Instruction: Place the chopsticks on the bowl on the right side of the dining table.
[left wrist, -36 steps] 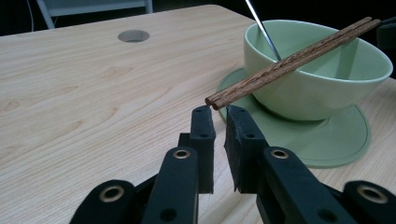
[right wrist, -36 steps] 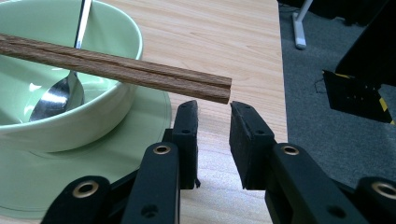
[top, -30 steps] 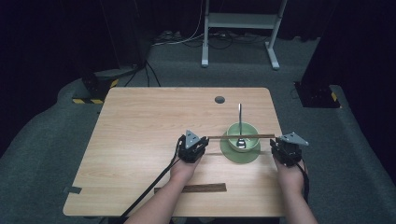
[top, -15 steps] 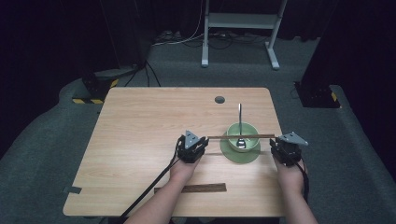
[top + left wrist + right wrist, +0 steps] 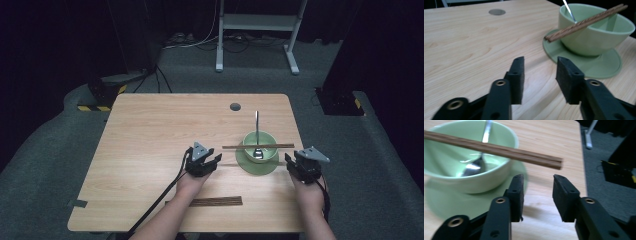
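A pair of brown chopsticks point(image 5: 258, 146) lies across the rim of a green bowl point(image 5: 260, 143), which stands on a green saucer point(image 5: 247, 165). A metal spoon point(image 5: 257, 135) rests in the bowl. My left gripper point(image 5: 212, 160) sits just left of the saucer. Its jaws have just been opening and stand apart with nothing between them point(image 5: 540, 61); the chopsticks' near end point(image 5: 551, 38) lies beyond them. My right gripper point(image 5: 291, 161) is right of the saucer. Its jaws have also just been opening and hold nothing point(image 5: 537, 178), just below the chopsticks' tip point(image 5: 554, 162).
A second pair of dark chopsticks point(image 5: 215, 201) lies near the table's front edge between my forearms. A round grommet point(image 5: 235, 106) is set in the far part of the wooden table point(image 5: 150, 135). Cables trail from both grippers. Dark floor and a stand's legs lie beyond.
The chopsticks, earlier spanning between both grippers over the bowl, now rest free on its rim. Both grippers have opened and drawn slightly away from the ends.
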### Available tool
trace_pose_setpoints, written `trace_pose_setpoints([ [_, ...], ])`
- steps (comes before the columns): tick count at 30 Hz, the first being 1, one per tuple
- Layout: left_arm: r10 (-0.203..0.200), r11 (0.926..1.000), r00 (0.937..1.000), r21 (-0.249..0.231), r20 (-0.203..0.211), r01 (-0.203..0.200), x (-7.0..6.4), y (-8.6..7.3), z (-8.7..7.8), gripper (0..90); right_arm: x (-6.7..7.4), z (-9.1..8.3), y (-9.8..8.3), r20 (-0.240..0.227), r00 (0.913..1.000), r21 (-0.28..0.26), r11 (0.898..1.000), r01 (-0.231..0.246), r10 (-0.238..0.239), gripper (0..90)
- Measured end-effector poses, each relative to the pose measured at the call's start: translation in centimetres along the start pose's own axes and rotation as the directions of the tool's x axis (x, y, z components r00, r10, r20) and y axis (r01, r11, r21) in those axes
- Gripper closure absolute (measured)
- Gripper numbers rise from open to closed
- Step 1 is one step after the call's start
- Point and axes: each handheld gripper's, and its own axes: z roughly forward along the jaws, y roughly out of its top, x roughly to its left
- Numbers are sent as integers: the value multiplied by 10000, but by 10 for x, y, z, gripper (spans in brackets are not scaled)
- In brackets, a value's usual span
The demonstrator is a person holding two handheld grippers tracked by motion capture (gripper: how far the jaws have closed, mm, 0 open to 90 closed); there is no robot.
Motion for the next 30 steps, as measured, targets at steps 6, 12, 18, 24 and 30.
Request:
trace_pose_setpoints([
  [6,60,9991,9991,421,-430,-41,35,-15,-34,388,29,-14,-6,-786,9967,-57,9998,193,-197,449],
  [12,519,9919,9844,1228,-1683,-313,77,-38,-89,267,56,-13,-18,-2031,9790,607,9982,-26,149,375],
  [18,158,9776,9570,2055,-2896,461,128,-74,-149,189,76,-2,-31,-1951,9797,1199,9902,714,-470,375],
  [24,-952,9540,9256,2320,-3663,1899,149,-94,-185,153,83,7,-42,-1766,9840,1397,9890,491,-239,388],
  [30,-957,9572,9317,2245,-3503,1828,141,-102,-197,166,84,5,-43,-1748,9844,1401,9890,466,-216,381],
])
